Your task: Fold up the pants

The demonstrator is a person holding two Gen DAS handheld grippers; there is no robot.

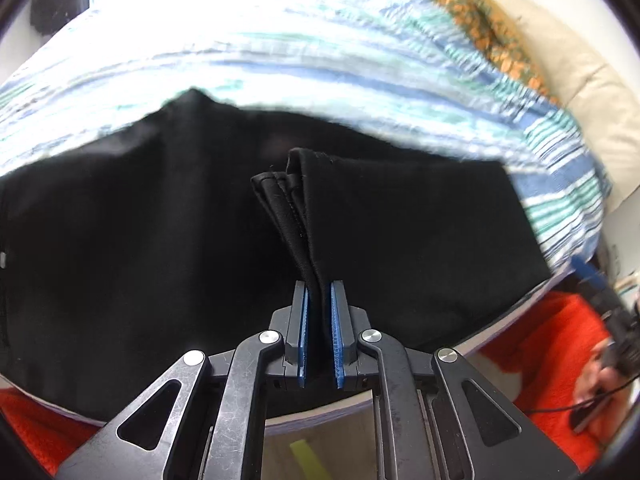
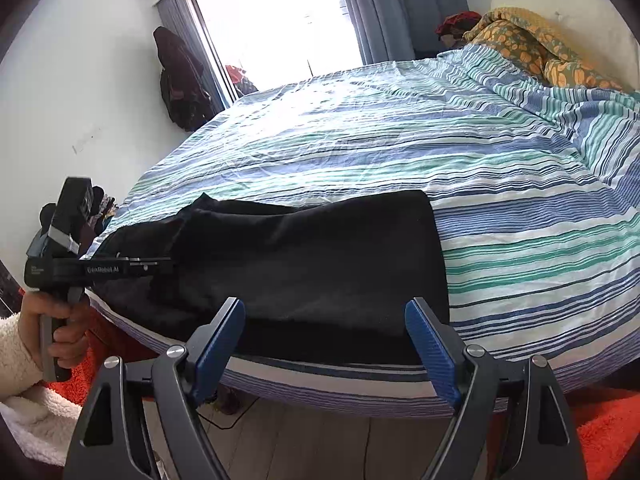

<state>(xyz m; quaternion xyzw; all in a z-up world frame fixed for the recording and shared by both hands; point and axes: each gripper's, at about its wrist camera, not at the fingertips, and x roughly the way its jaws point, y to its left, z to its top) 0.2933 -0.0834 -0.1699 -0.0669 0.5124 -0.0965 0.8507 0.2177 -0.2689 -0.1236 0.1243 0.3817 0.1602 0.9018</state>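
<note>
Black pants (image 2: 312, 264) lie partly folded along the near edge of the striped bed (image 2: 400, 140). My left gripper (image 1: 319, 312) is shut on a bunched hem of the pants (image 1: 296, 216), with the cloth standing up between its blue pads. The rest of the pants (image 1: 160, 240) spreads below it. The left gripper also shows in the right wrist view (image 2: 160, 268), at the pants' left end, held by a hand. My right gripper (image 2: 326, 344) is open and empty, just off the bed's near edge in front of the pants.
An orange-patterned blanket (image 2: 528, 44) and a cream pillow (image 2: 568, 4) lie at the head of the bed, far right. An orange rug (image 2: 608, 436) covers the floor below. Dark clothes (image 2: 180, 80) hang by the window at the left wall.
</note>
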